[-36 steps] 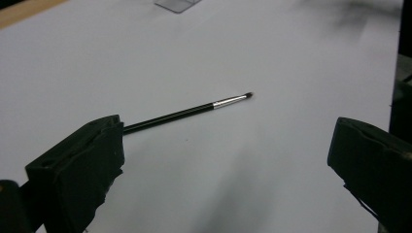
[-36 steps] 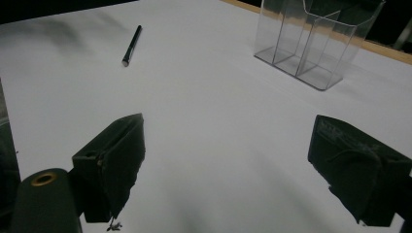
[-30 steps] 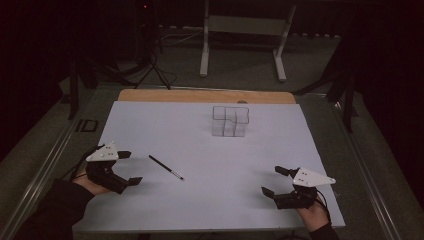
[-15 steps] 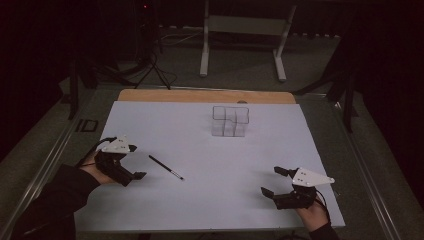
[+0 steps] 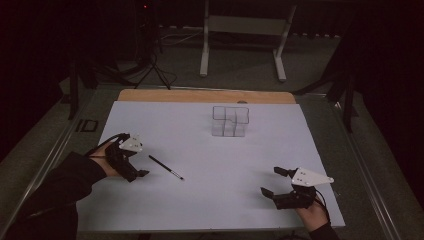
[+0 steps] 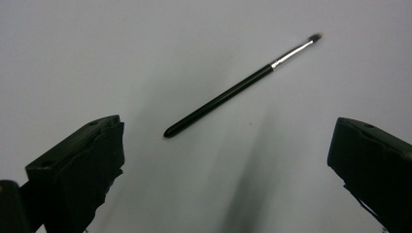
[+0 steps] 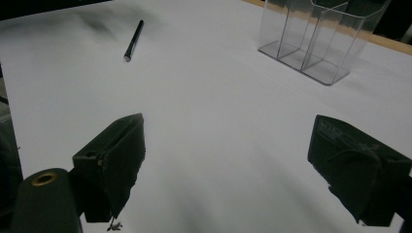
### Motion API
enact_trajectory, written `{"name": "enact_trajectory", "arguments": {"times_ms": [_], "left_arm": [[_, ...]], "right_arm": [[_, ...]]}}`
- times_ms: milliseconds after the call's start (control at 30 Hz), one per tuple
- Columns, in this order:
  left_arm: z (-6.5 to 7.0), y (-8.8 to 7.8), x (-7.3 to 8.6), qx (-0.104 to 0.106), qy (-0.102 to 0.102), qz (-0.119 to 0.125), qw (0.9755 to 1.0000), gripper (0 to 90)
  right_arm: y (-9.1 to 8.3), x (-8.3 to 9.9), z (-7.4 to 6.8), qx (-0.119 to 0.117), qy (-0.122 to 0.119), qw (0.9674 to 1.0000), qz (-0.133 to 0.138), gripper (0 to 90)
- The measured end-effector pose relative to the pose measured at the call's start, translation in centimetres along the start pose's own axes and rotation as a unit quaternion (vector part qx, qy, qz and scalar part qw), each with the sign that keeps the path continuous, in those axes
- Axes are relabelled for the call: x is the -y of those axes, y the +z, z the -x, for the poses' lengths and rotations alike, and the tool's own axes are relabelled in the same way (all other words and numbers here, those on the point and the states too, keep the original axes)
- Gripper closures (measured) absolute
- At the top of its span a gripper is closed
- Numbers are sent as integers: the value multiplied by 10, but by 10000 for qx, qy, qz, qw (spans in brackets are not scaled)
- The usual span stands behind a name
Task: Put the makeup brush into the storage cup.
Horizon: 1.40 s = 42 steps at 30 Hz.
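The left gripper (image 5: 134, 162) hovered at centre-left of the high view, fingers (image 6: 77, 167) spread wide beside the brush (image 5: 166, 167) lying flat on the worktop (image 5: 200, 210), likely lining up a grasp. Its own view showed the bristle tip at upper right. The right gripper (image 5: 274, 182) rested wide at lower right; its view revealed the clear organizer's (image 7: 320, 36) compartments.

L gripper (image 5: 131, 162) sits at table's near-left, jaws wide apart, tilted down & toward centre; dark sleeve runs back to bottom-left corner. R gripper (image 5: 277, 182) low at near-right, jaws also wide apart, pointing left, hand behind it.
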State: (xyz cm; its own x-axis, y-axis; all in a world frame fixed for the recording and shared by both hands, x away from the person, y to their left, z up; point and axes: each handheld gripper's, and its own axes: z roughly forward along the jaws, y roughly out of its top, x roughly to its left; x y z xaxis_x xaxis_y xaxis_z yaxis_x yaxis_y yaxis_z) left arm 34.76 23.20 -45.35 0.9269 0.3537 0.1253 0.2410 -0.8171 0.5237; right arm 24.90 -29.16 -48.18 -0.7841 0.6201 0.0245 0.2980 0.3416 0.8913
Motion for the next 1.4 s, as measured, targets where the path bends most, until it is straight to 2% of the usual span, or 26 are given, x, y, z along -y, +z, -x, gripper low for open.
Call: {"name": "enact_trajectory", "arguments": {"times_ms": [300, 433, 467, 533, 567, 633, 733, 767, 867, 900, 967, 1033, 1067, 1100, 1200, 1267, 1300, 1400], "left_arm": [[-8, 14, -13, 146, 207, -272, 9993, 29], [-10, 21, -19, 99, 321, -474, 9983, 70], [-12, 23, -20, 150, 290, -461, 9984, 76], [-13, 25, -22, 120, 302, -522, 9981, 97], [-14, 27, -23, 117, 252, -531, 9982, 150], [-15, 30, -24, 63, 314, -587, 9978, 156], [-18, 34, -24, 124, 386, -721, 9966, 166], [-18, 35, -25, 88, 438, -757, 9961, 169], [-21, 36, -27, 200, 587, -747, 9953, 227], [-21, 36, -27, 305, 656, -719, 9948, 251], [-22, 37, -27, 391, 926, -692, 9925, 305], [-22, 38, -27, 408, 1238, -690, 9891, 328], [-22, 38, -26, 498, 1389, -679, 9867, 358], [-22, 39, -26, 473, 1501, -685, 9852, 370], [-24, 41, -25, 520, 1729, -675, 9812, 423], [-26, 43, -25, 546, 1932, -685, 9772, 454], [-26, 44, -25, 572, 1942, -685, 9769, 458], [-28, 47, -24, 598, 2221, -670, 9709, 507]], "right_arm": [[0, 0, 0, -21, 13, 10000, 5, 136], [1, 1, 1, -17, 20, 10000, -10, 136], [1, 1, 1, -18, 23, 10000, -13, 136], [1, 1, 1, -21, 29, 10000, -18, 136], [1, 1, 1, -23, 29, 10000, -17, 136], [1, 1, 1, -22, 33, 10000, -21, 136], [2, 1, 1, -29, 35, 10000, -27, 136], [2, 1, 1, -33, 36, 10000, -29, 136], [2, 1, 1, -37, 35, 10000, -34, 136], [2, 1, 1, -35, 41, 10000, -30, 136], [2, 1, 1, -34, 44, 10000, -37, 136], [2, 1, 1, -34, 44, 10000, -33, 136], [2, 1, 1, -35, 45, 10000, -33, 136], [2, 1, 1, -34, 44, 10000, -30, 136], [2, 2, 2, -38, 50, 10000, -40, 136], [3, 2, 2, -46, 57, 10000, -52, 136], [3, 2, 2, -48, 59, 10000, -52, 136], [3, 2, 2, -49, 67, 10000, -48, 136]]}}
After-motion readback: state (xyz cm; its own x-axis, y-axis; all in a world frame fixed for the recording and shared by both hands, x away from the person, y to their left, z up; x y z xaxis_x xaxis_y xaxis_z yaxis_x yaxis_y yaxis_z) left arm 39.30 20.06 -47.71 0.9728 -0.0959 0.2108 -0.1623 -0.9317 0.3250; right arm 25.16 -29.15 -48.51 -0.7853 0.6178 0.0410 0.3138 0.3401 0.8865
